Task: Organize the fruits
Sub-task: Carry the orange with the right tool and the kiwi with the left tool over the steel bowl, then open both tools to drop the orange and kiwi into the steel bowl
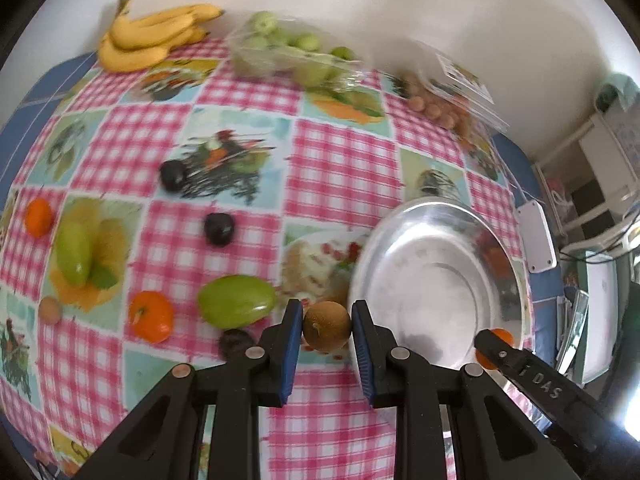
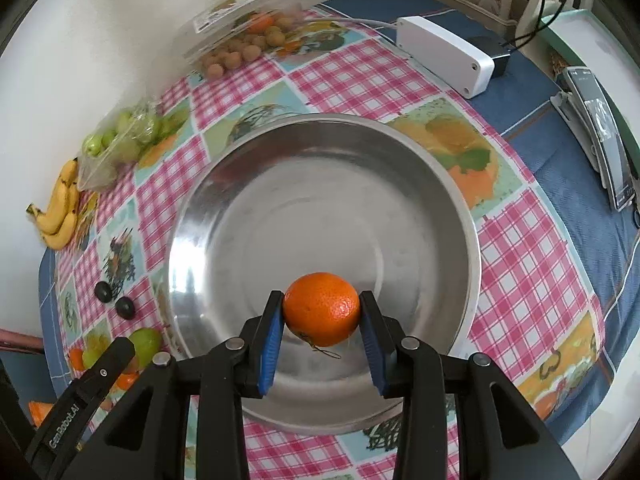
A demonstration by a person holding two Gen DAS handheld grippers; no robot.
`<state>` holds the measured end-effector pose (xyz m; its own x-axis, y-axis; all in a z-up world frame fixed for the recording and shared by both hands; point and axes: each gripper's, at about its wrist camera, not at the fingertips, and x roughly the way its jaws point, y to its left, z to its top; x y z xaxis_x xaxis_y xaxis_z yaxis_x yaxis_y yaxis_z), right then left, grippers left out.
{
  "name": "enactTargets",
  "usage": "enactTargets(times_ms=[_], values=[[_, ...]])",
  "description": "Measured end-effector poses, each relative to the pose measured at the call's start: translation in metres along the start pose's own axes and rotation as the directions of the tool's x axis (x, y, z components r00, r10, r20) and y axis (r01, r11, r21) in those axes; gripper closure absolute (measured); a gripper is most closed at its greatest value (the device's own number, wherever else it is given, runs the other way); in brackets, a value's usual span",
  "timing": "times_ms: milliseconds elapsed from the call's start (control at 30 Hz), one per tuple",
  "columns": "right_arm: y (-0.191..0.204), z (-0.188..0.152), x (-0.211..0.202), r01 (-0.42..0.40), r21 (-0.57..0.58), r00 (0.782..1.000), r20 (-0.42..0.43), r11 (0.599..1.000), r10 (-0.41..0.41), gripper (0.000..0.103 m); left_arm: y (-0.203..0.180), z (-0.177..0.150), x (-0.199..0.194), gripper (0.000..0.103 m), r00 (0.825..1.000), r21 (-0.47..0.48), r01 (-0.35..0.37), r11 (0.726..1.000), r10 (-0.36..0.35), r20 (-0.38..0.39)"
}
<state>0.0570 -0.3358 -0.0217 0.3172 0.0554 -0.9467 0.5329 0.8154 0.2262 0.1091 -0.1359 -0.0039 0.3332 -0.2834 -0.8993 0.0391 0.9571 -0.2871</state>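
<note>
My left gripper (image 1: 327, 326) is shut on a small brown round fruit (image 1: 327, 326), held just left of the steel bowl's rim (image 1: 362, 264). My right gripper (image 2: 322, 310) is shut on an orange mandarin (image 2: 322, 308) and hangs over the steel bowl (image 2: 320, 184), near its front part. The right gripper (image 1: 494, 346) also shows in the left wrist view with the mandarin (image 1: 502, 336) over the bowl. On the cloth lie a green mango (image 1: 236, 300), a second green mango (image 1: 74, 254), two mandarins (image 1: 152, 316) (image 1: 39, 217) and dark plums (image 1: 219, 229) (image 1: 173, 175).
At the wall side lie a banana bunch (image 1: 152, 36), a clear bag of small green fruits (image 1: 288, 52) and an open clear box of small brown fruits (image 2: 240, 52). A white box (image 2: 444, 54) with a cable and a phone (image 2: 600, 128) rest on the blue cloth to the right.
</note>
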Motion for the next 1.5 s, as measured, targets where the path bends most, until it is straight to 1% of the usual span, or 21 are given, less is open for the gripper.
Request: enactTargets(times_ms=[233,333,467,600,700,1100,1200,1233,1333,1400,1467,1500], values=[[-0.009,0.009,0.016,0.013,0.034,1.000,-0.016,0.999,-0.013,0.064,-0.035,0.003,0.015,0.076,1.000,0.093,0.004,0.996,-0.004,0.004],[-0.013,0.014,0.019,0.022,0.042,1.000,-0.014,0.999,-0.021,0.064,-0.045,0.005,0.021,0.076,1.000,0.110,0.014,0.994,-0.014,-0.002],[-0.019,0.019,0.023,0.035,0.052,0.999,-0.014,0.998,-0.035,0.064,-0.055,0.007,0.033,0.076,1.000,0.134,0.010,0.991,-0.009,-0.009],[-0.022,0.024,0.026,0.050,0.057,0.999,-0.014,0.997,-0.050,0.064,-0.058,0.007,0.047,0.076,0.999,0.130,0.016,0.991,-0.012,-0.037],[-0.023,0.027,0.028,0.056,0.058,0.998,-0.007,0.997,-0.056,0.064,-0.059,0.007,0.054,0.076,0.999,0.129,0.014,0.992,-0.008,-0.043],[-0.024,0.024,0.034,0.070,0.056,0.997,-0.029,0.996,-0.068,0.064,-0.053,0.005,0.060,0.075,0.997,0.109,0.004,0.994,0.004,-0.072],[-0.023,0.023,0.033,0.068,0.062,0.997,-0.025,0.996,-0.067,0.063,-0.053,0.005,0.056,0.068,0.998,0.112,0.003,0.994,0.005,-0.066],[-0.022,0.024,0.031,0.065,0.062,0.998,-0.024,0.996,-0.063,0.061,-0.054,0.005,0.055,0.063,0.998,0.113,0.002,0.994,0.006,-0.064],[-0.019,0.024,0.027,0.056,0.053,0.998,-0.016,0.997,-0.055,0.054,-0.053,0.004,0.050,0.060,0.998,0.114,0.005,0.993,0.002,-0.061],[-0.017,0.023,0.023,0.062,0.043,0.998,-0.013,0.997,-0.062,0.053,-0.052,0.005,0.046,0.057,0.998,0.113,0.005,0.994,0.001,-0.057],[-0.016,0.022,0.020,0.064,0.037,0.998,-0.009,0.997,-0.064,0.053,-0.050,0.005,0.041,0.047,0.999,0.111,0.001,0.994,0.004,-0.049],[-0.016,0.022,0.017,0.066,0.033,0.998,-0.006,0.997,-0.066,0.052,-0.050,0.006,0.039,0.044,0.999,0.109,-0.002,0.994,0.007,-0.045]])
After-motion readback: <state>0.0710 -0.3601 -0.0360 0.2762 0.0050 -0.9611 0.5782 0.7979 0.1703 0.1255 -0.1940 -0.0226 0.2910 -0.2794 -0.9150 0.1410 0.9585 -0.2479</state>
